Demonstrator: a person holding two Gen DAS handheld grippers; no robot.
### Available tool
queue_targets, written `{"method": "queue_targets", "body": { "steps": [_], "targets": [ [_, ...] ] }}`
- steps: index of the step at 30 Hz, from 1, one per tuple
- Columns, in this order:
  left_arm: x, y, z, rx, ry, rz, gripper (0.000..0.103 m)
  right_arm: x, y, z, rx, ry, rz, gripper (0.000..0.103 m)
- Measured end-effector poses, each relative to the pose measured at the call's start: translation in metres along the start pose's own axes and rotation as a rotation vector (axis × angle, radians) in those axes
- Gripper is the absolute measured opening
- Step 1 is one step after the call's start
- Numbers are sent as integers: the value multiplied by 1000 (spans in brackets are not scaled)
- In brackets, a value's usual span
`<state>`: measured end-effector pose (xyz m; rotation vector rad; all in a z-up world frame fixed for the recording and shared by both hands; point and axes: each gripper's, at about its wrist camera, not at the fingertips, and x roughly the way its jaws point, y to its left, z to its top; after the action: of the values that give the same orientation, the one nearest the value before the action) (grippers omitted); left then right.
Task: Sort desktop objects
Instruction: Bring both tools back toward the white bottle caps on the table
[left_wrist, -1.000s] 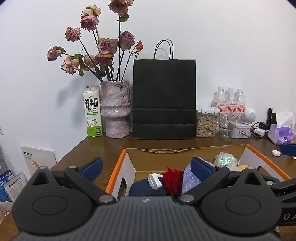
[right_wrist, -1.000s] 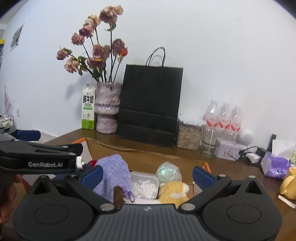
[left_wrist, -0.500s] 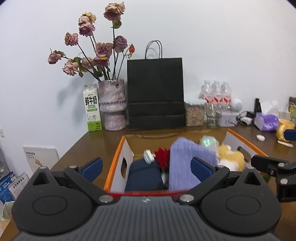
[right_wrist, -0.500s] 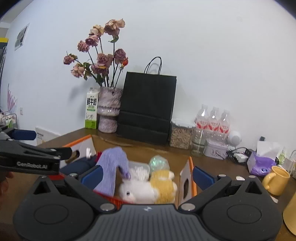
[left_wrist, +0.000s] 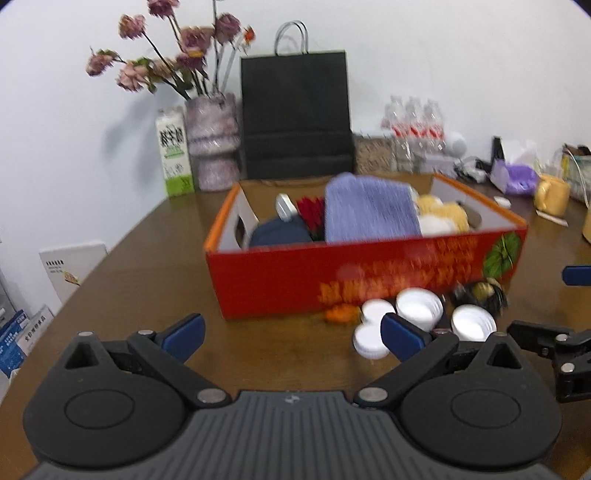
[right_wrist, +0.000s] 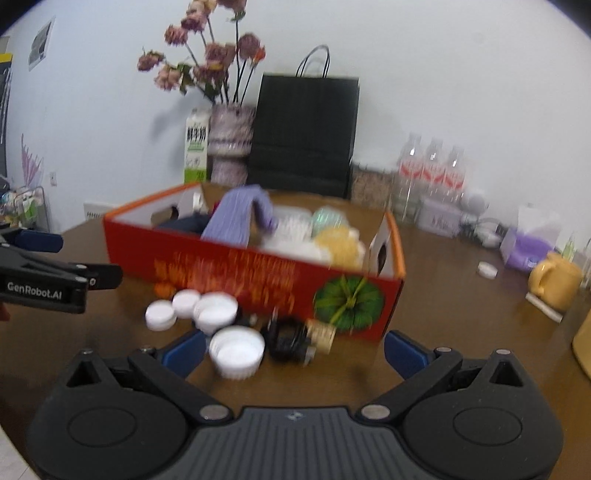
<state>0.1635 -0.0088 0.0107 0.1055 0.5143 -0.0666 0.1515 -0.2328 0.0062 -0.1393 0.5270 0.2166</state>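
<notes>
While both views blur a little, the left gripper (left_wrist: 291, 339) hangs over the brown table (left_wrist: 147, 266) with its blue-tipped fingers spread wide and nothing between them. The right gripper (right_wrist: 295, 350) is just as wide apart and empty, low over the tabletop. Straight ahead sits the red cardboard box (left_wrist: 365, 273), open on top, packed with a purple knit cloth (left_wrist: 369, 214), a dark blue item (left_wrist: 280, 232), something red (left_wrist: 312, 212) and a yellow plush (left_wrist: 447, 214). In front of the box, on the bare wood, lies a cluster of white caps (right_wrist: 218, 310), an orange bit (left_wrist: 341, 314) at the box's foot, and a black-and-gold object (right_wrist: 295, 336) just beside the caps. One large white cap (right_wrist: 236, 352) lies nearest the right gripper's left finger. Against the wall stand a black paper bag (left_wrist: 295, 114), a vase of dried roses (left_wrist: 212, 140) and a milk carton (left_wrist: 173, 151).
</notes>
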Motion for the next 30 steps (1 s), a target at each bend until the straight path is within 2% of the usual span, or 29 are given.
{"method": "queue_targets", "body": {
  "steps": [2,4,6,7,12,14,18,22,30],
  "targets": [
    [2,-3,-4,11,13,-8,103,3,3,-5,4,15,14,103],
    [4,-5,-6,18,23,-13,103,5,4,-6,4,25,37,98],
    [7,-7,-7,23,31,-21,103,7,6,-7,5,34,61,87],
    [8,-8,-8,24,32,-25,103,9,7,-7,6,38,69,86],
    [17,-11,-6,34,40,-42,103,18,8,-3,13,57,98,65],
    [21,-13,-6,38,43,-51,103,23,9,-2,15,66,109,60],
    [29,-18,-4,46,53,-64,102,30,12,1,10,72,127,54],
    [36,-21,-3,49,65,-75,92,34,13,4,7,73,128,54],
    [41,-25,-5,42,88,-114,78,37,13,3,-1,70,126,53]
  ]
}}
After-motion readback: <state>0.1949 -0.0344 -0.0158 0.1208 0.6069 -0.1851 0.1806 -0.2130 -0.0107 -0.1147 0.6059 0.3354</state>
